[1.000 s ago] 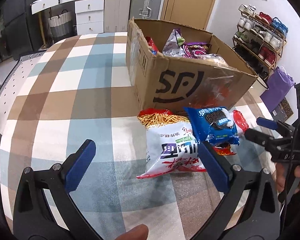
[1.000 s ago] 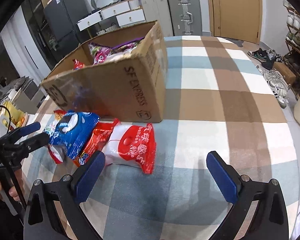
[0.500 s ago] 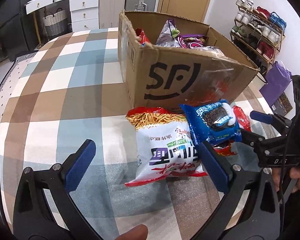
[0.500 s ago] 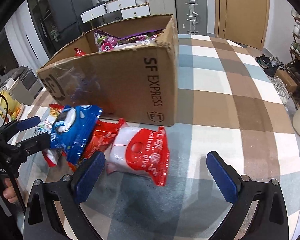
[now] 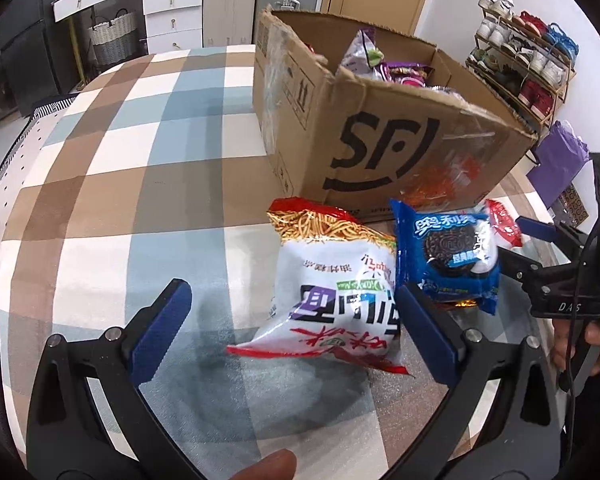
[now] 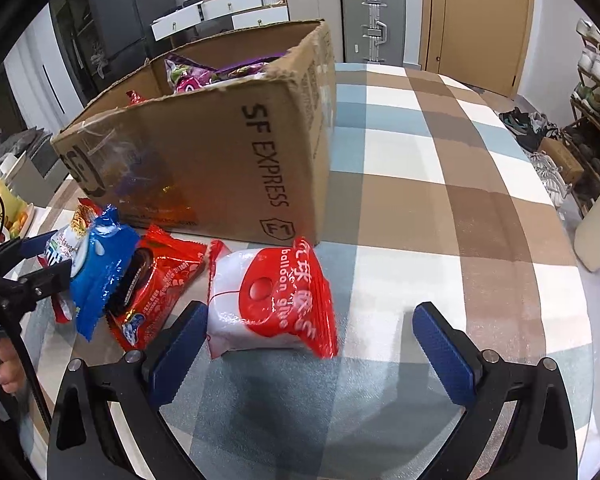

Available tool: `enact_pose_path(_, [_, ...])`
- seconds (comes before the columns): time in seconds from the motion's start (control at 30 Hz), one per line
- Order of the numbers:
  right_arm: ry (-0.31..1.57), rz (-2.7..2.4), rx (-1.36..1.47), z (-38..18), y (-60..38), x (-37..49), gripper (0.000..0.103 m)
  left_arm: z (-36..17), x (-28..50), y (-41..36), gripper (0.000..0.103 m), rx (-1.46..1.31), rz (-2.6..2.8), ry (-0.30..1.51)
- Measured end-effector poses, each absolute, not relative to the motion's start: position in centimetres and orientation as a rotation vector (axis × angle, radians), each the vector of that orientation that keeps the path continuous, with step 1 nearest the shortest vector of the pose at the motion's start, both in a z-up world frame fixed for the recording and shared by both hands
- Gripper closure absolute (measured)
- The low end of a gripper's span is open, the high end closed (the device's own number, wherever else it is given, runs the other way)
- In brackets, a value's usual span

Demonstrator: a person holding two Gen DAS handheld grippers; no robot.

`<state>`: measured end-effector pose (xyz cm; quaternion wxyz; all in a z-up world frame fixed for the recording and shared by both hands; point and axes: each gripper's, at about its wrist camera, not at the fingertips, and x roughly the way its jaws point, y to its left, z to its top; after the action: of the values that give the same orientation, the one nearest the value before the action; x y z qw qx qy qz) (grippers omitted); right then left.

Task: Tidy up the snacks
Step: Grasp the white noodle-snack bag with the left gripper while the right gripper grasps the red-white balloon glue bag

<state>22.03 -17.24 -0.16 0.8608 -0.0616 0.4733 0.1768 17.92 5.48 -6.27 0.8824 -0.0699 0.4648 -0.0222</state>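
Left wrist view: the left tool [image 5: 296, 320] sat low over the checked tabletop [image 5: 140, 160] with its fingers spread wide and nothing between the pads. The noodle snack bag [image 5: 332, 296] lay just in front of the cardboard box [image 5: 380, 136], pretty much dead ahead of the tool and a bit toward its right finger. Its long axis ran from the tool toward the box, so the fingers would straddle its width. The blue cookie pack [image 5: 448, 256] overlapped the bag's right edge, on the side away from the left tool.

Right wrist view: the right tool [image 6: 308, 340] was also spread and holding nothing. The red and white balloon pack [image 6: 272, 300] lay just in front of the box's corner, close against the tool's left finger, so off to the left of centre. I'd say each tool was nearer its own bag.
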Motion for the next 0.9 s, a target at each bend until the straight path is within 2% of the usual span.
enact_pose_path(0.37, [0.994,0.398,-0.106,0.0,-17.3,22.1,0.001,-7.5,18.8,5.9,0.002,-0.159,-0.027,0.996])
enact_pose_path(0.47, [0.996,0.410,-0.086,0.1,-17.5,22.1,0.001,-7.4,18.6,5.6,0.011,-0.154,-0.043,0.989])
enact_pose_path(0.57, [0.989,0.420,-0.086,0.3,-17.5,21.8,0.001,-7.1,18.3,5.1,0.031,-0.135,-0.070,0.982])
enact_pose_path(0.7, [0.986,0.426,-0.083,0.4,-17.5,21.6,0.001,-6.8,17.9,4.8,0.040,-0.110,-0.064,0.963])
enact_pose_path(0.9, [0.984,0.431,-0.095,0.4,-17.2,21.5,0.002,-6.2,16.9,5.2,0.043,-0.148,-0.079,0.938])
